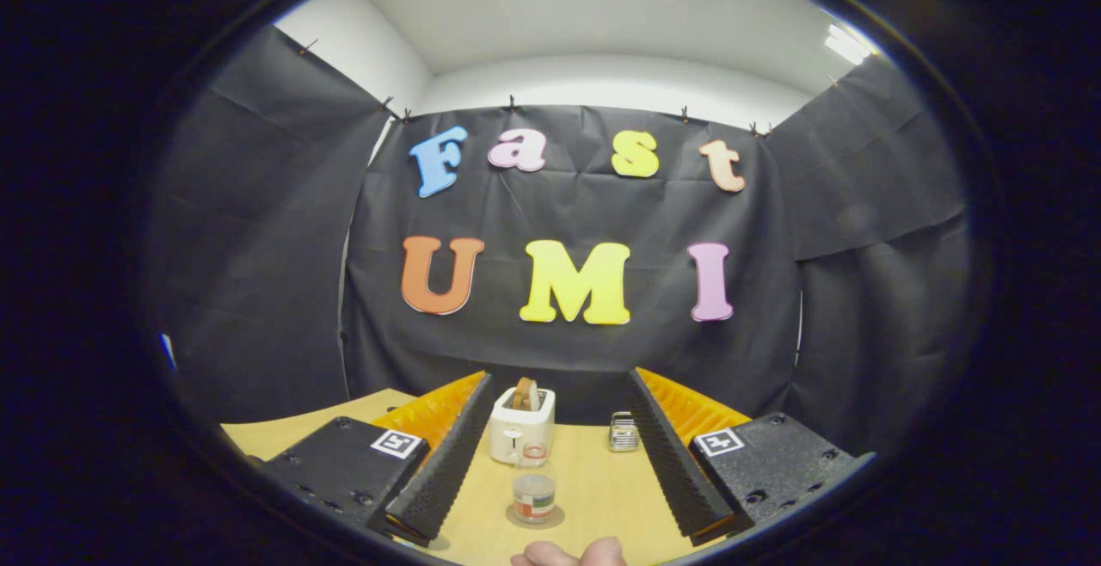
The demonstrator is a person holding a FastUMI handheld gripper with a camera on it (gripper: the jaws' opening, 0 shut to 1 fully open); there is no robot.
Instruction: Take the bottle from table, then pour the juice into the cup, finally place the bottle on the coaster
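1. A black-draped booth under ceiling lights is seen, with a pale wooden bench [602, 480] below.
2. The tongs [550, 471] are held spread wide, nothing pinched; the bottle [534, 483] stands upright between the fingers, on a round coaster [535, 518].
3. Beyond it, left to right: one toaster [521, 425] with toast, one small ribbed glass [624, 431], probably the cup.
4. A fingertip [569, 554] is glimpsed nearest the camera.
5. Step judged: the take, or the release. If the take, the fingers must be advanced and closed on the bottle.

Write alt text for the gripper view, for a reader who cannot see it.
The hand-held gripper is open, a small bottle standing on a coaster between its fingers. Beyond on the wooden table stand a white toaster and a small metal object.
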